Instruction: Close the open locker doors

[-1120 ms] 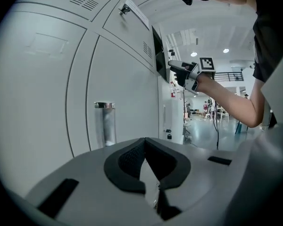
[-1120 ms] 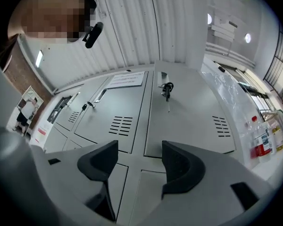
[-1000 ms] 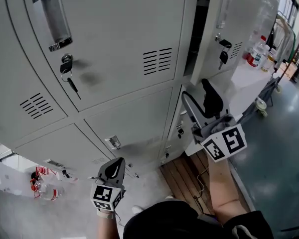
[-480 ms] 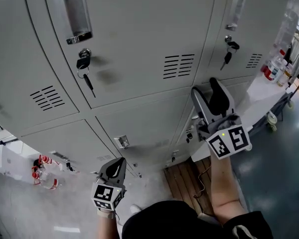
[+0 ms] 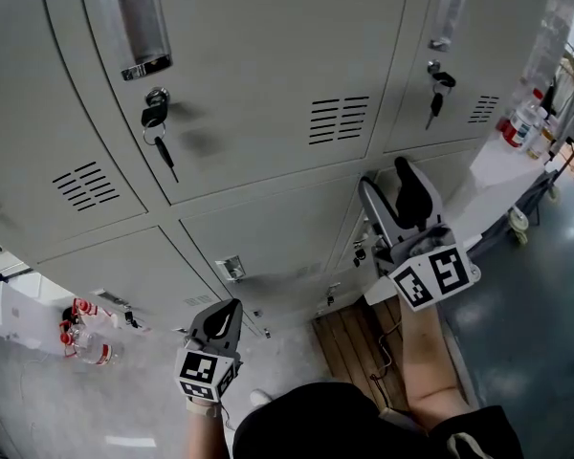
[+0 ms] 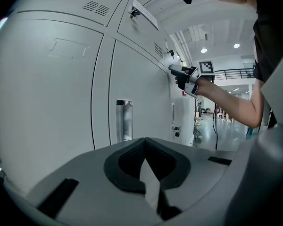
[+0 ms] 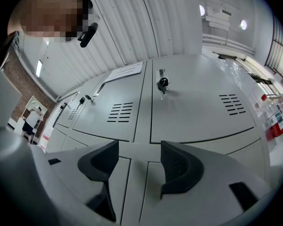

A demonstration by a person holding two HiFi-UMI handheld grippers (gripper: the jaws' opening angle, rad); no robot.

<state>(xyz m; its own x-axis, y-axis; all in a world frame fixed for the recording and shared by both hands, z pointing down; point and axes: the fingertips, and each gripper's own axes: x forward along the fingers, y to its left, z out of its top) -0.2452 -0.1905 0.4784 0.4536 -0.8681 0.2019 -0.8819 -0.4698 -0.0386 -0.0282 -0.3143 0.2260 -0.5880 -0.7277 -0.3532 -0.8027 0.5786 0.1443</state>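
Locker door (image 5: 478,65) far right now sits flush, gap gone; we judge it done. Right tongs (image 5: 387,194) open, left tongs (image 5: 222,316) closed, empty.

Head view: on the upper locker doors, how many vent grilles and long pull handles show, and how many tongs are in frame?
vent grilles: 3
pull handles: 2
tongs, the left tongs and the right tongs: 2
Total: 7
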